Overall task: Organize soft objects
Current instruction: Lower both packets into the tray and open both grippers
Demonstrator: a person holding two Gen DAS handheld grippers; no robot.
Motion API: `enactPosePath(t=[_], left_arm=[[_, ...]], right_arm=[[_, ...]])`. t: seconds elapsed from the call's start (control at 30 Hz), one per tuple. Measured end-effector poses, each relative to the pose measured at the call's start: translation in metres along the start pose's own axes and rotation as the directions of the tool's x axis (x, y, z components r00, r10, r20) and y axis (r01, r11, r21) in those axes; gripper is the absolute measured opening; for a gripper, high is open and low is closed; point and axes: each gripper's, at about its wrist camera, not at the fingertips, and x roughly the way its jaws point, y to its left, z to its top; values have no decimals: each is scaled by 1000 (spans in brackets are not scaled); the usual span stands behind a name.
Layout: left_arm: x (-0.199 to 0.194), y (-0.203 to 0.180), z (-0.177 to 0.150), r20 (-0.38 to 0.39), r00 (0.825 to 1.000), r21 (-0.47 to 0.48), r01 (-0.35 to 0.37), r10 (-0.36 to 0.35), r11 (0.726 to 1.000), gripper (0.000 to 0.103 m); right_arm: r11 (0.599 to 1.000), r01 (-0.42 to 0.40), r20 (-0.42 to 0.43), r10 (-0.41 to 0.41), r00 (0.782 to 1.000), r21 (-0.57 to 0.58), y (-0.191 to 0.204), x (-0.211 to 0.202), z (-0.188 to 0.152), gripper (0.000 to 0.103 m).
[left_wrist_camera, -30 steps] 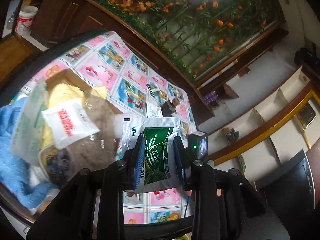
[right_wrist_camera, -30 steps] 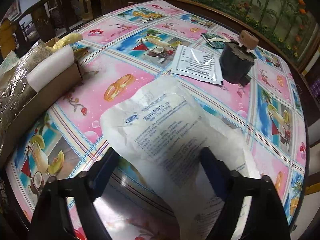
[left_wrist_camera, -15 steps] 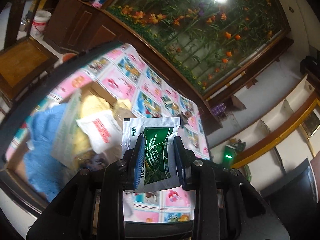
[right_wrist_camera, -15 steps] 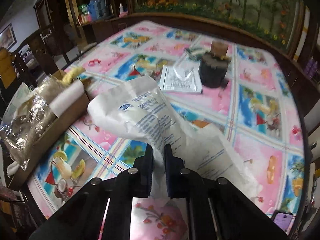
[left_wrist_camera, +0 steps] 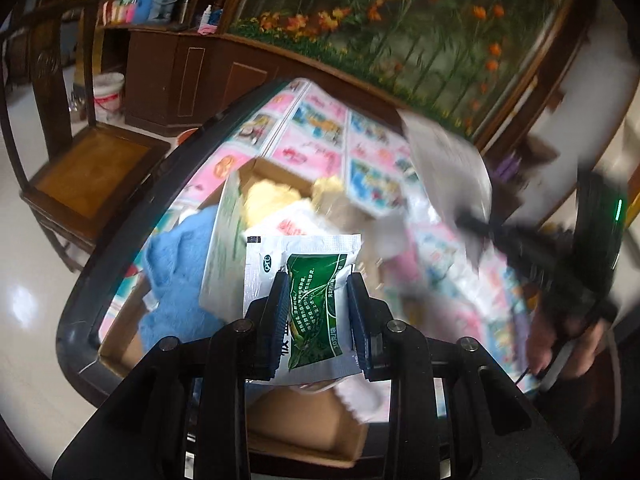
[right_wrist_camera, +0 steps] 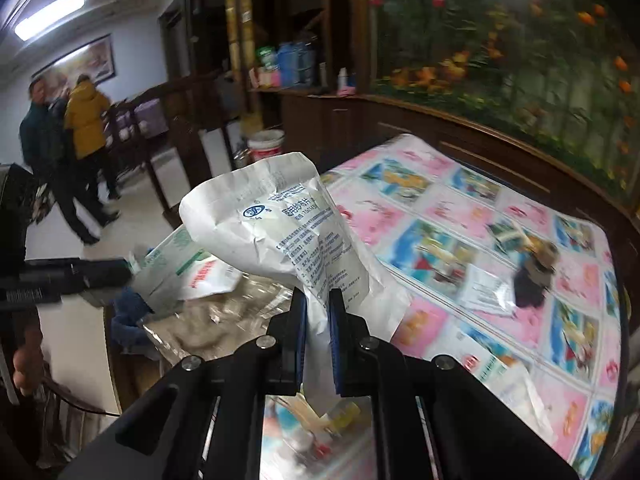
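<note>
My left gripper (left_wrist_camera: 318,280) is shut on a green-and-white sachet (left_wrist_camera: 308,276), held upright above a cardboard box (left_wrist_camera: 280,172) at the table's edge. The box holds a blue towel (left_wrist_camera: 172,280), a yellow soft item (left_wrist_camera: 268,196) and several packets. My right gripper (right_wrist_camera: 318,296) is shut on a crumpled white paper pouch with blue print (right_wrist_camera: 280,224), lifted clear of the table. In the left wrist view that pouch (left_wrist_camera: 444,164) and the right gripper (left_wrist_camera: 472,224) show blurred at the right.
A flat white sachet (right_wrist_camera: 486,288) and a dark round object with a tan cube (right_wrist_camera: 534,272) lie on the patterned tablecloth (right_wrist_camera: 440,212). A clear plastic bag (right_wrist_camera: 216,320) tops the box. A wooden chair (left_wrist_camera: 84,164) and people (right_wrist_camera: 68,148) stand beyond the table.
My right gripper shut on the white pouch and lifted it off the table toward the box. My left gripper, still holding the sachet, shifted over the box and tilted.
</note>
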Motion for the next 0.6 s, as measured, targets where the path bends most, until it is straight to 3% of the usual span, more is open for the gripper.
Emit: enactPosePath(t=[0.13,0.27,0.37,0.6], left_arm=[[19,8,-11,-47,999,0,7,-7,1000,28],[31,12,-15,-63,998,24,-17,18,1000,29],[40,23,-18,-91,995,-7,26,-27,1000,29],[47,39,-17,-91,988,-83,117,-124,990,29]], right_arm=[[996,-3,-47,-2,999,-94,26,43,24,8],[979,41,-109,-64,992,-201,46,92,37,8],[961,-2,-190,-52,980,-276,64,121,29,9],[938,-28,-271,-70,960,-344,84,149,9,9]])
